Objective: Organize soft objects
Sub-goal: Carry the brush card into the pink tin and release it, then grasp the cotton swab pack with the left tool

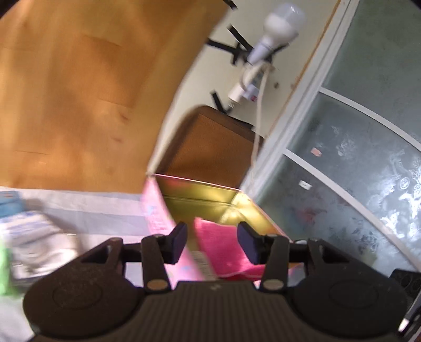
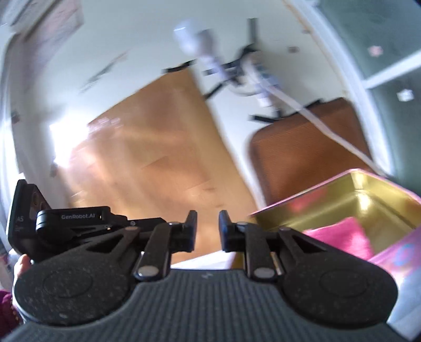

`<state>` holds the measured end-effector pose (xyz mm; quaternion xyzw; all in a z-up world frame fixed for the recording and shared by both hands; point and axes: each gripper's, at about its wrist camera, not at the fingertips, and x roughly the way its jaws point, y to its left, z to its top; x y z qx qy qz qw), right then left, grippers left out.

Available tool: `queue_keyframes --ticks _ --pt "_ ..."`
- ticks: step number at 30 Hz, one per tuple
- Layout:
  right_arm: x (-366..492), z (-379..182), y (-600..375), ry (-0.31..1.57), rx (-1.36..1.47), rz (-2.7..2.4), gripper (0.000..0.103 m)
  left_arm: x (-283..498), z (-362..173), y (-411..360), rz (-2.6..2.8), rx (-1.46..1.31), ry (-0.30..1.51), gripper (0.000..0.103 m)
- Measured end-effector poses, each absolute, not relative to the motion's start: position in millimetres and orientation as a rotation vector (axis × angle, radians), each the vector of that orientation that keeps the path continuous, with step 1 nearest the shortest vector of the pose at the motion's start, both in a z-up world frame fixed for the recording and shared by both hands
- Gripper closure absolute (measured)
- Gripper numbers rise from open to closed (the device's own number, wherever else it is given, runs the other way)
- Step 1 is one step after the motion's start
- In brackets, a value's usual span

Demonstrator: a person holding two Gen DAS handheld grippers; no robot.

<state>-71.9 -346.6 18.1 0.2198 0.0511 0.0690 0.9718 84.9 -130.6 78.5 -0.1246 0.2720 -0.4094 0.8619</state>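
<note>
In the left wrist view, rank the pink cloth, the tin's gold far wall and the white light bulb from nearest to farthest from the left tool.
1. Pink folded cloth: inside the tin, just past the left tool.
2. Gold far wall of the pink tin: behind the cloth.
3. White light bulb: on the wall, upper right.

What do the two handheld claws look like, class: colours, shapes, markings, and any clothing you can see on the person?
Both claws, left and right, are matt black: a ribbed centre plate, two round speckled discs, silver rivets on the linkage arms and flat rectangular pads. In the right wrist view a black module reads "GenRobot.AI" in white. A dark magenta sleeve shows at the lower left.
</note>
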Motion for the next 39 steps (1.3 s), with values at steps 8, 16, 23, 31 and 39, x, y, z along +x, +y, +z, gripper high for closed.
queue_keyframes --ticks 8,16,23,31,39 --pt "-14 -35 -236 0.473 0.255 0.328 0.064 74 -9 4 -0.418 -0.212 0.672 0.060" --pt "36 -57 -194 0.633 0.150 0.327 0.047 69 -43 45 -0.377 -0.265 0.716 0.059" --pt "34 -55 -177 0.634 0.069 0.345 0.087 70 -38 38 -0.475 -0.329 0.746 0.059" --pt "-25 -54 -165 0.615 0.032 0.363 0.087 67 -41 3 -0.641 -0.348 0.861 0.053" --pt "-36 -60 -172 0.619 0.080 0.359 0.081 46 -48 -21 -0.620 -0.313 0.864 0.071"
